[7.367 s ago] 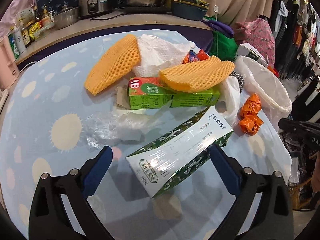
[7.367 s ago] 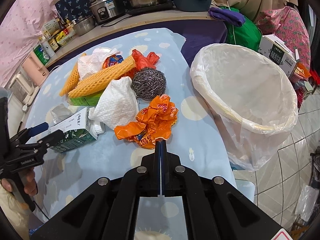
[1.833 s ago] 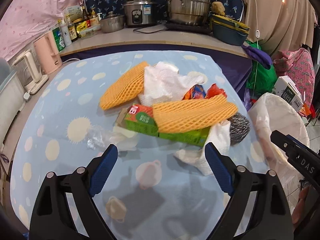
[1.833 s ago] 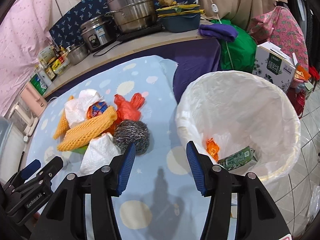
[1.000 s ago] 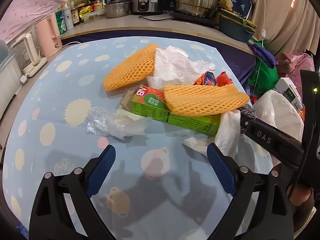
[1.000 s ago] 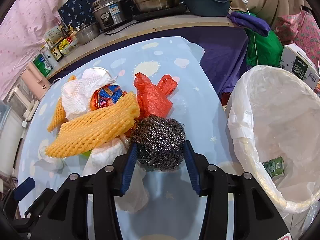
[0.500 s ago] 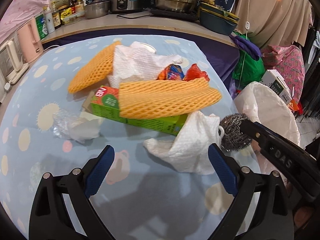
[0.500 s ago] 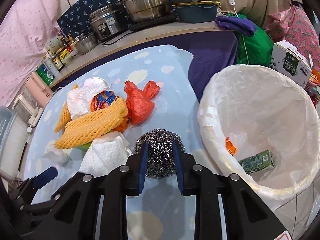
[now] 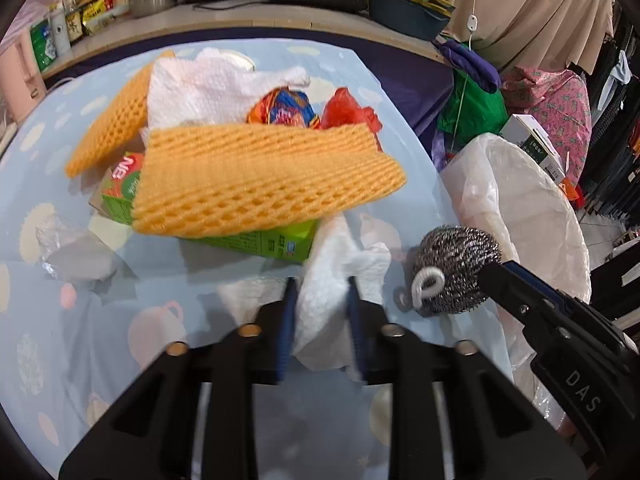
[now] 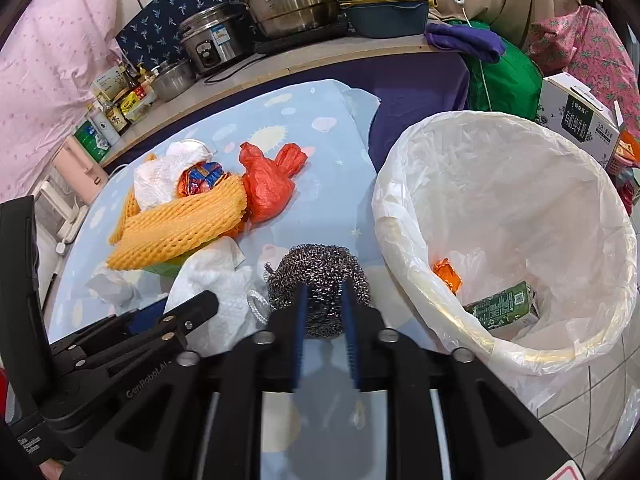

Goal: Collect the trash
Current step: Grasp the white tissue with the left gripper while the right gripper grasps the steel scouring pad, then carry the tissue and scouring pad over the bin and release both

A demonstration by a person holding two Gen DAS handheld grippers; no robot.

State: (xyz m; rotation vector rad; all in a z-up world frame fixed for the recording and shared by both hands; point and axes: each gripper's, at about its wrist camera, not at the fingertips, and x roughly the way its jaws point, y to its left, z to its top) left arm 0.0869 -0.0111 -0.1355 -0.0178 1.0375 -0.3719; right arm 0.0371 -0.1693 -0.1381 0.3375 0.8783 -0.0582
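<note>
My left gripper [image 9: 320,286] is shut on a crumpled white paper towel [image 9: 336,280], which also shows in the right wrist view [image 10: 212,284]. My right gripper [image 10: 323,292] is shut on a steel wool scrubber [image 10: 318,276] and holds it just above the table, left of the bin; the scrubber also shows in the left wrist view [image 9: 454,274]. The white-lined trash bin [image 10: 508,248] holds a green carton [image 10: 500,308] and an orange wrapper [image 10: 446,272]. An orange foam net [image 9: 260,184] lies on a green box [image 9: 264,242].
On the blue table [image 9: 80,320] lie a second foam net [image 9: 116,116], a white tissue [image 9: 208,88], a colourful snack wrapper [image 9: 284,108], a red bag [image 10: 268,184] and clear plastic [image 9: 68,248]. A counter with pots [image 10: 288,0] runs behind.
My left gripper moved forward and closed on the paper towel. My right gripper closed tighter on the scrubber and holds it beside the bin.
</note>
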